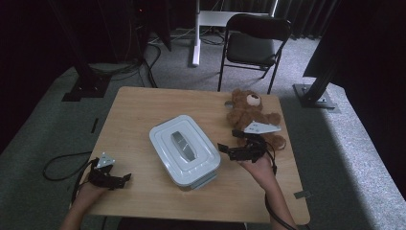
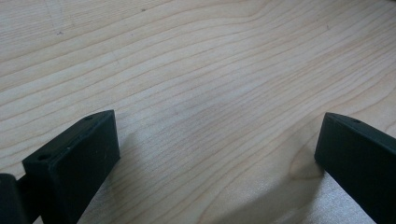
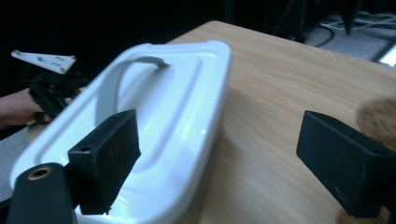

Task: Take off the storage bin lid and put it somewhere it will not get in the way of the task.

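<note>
A white lidded box (image 1: 185,150) with a grey handle on its lid sits in the middle of the wooden table (image 1: 143,108). A brown teddy bear (image 1: 249,112) lies at the back right. My right gripper (image 1: 224,149) is open just right of the box, pointing at its side, with the bear behind it. In the right gripper view the box lid (image 3: 154,121) is under the left jaw and brown fur (image 3: 380,119) peeks in at the right. My left gripper (image 1: 125,178) rests open near the front left edge, over bare wood (image 2: 210,93).
A black folding chair (image 1: 253,45) stands behind the table. Dark stands and cables lie on the grey carpet at left and right. The other hand's gripper (image 3: 49,81) shows beyond the box in the right gripper view.
</note>
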